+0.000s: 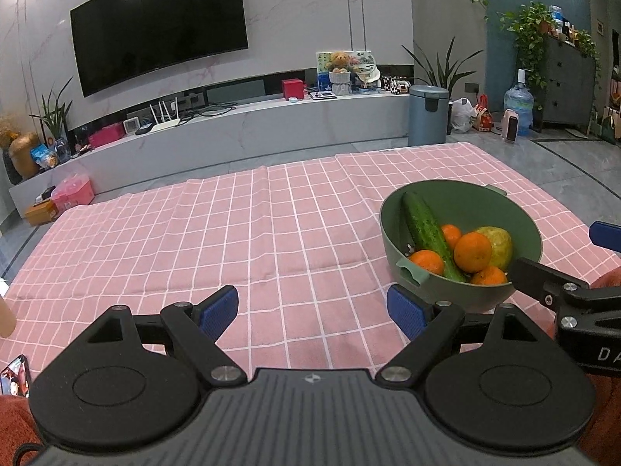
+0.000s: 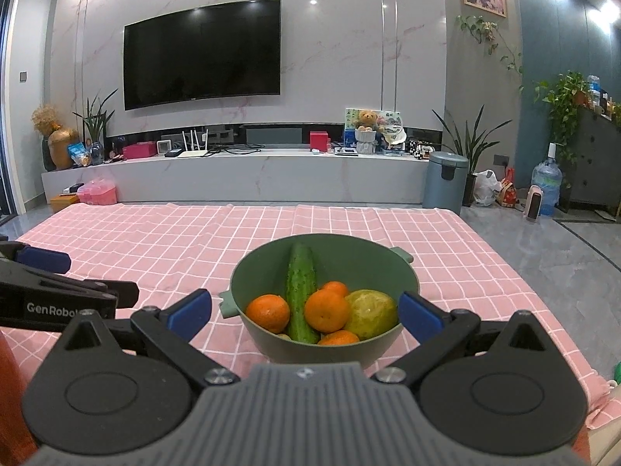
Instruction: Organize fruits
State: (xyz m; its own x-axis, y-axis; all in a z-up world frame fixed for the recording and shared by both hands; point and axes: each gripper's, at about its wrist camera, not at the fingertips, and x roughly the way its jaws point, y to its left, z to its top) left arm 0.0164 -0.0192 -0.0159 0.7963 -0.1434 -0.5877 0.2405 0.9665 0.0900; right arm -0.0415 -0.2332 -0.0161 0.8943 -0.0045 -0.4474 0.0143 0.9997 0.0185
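A green bowl (image 2: pixel 324 272) sits on the pink checked cloth (image 1: pixel 233 240) covering the counter, holding a cucumber (image 2: pixel 299 291) propped against its far wall, several oranges (image 2: pixel 326 310) and a yellow-green fruit (image 2: pixel 370 312). The right gripper (image 2: pixel 304 312) hangs just before the bowl, jaws spread wide and gripping nothing. The left gripper (image 1: pixel 312 308) hovers over bare cloth beside the bowl — jaws likewise released, empty.
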